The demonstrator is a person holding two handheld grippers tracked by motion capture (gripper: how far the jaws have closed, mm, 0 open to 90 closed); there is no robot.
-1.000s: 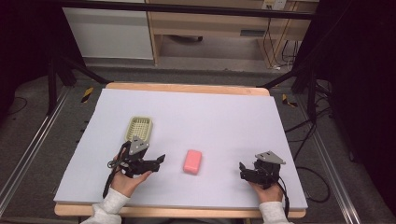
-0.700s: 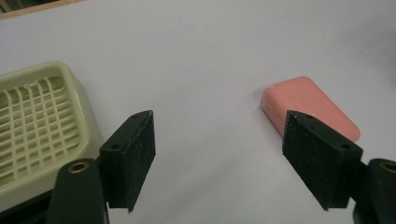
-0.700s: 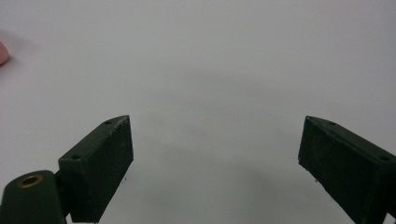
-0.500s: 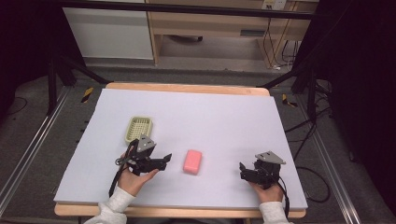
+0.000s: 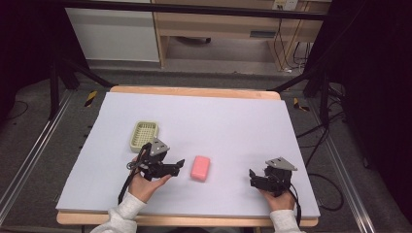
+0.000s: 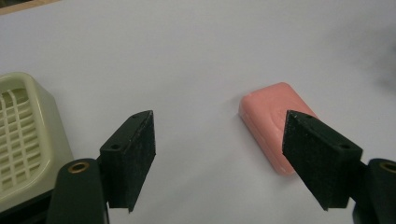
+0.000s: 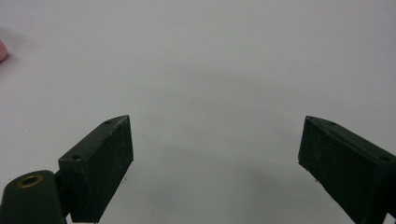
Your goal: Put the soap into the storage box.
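Pink soap [image 5: 200,168] lies just ahead of the level, wide-open left tool [image 5: 179,165]; right tool [image 5: 252,175] gapes wide.

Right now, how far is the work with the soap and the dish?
Nothing looks done: the soap lies on the table, apart from the empty dish. In hand: the open left gripper points at the soap without touching it. Left: grasp it and perhaps put it in the dish.
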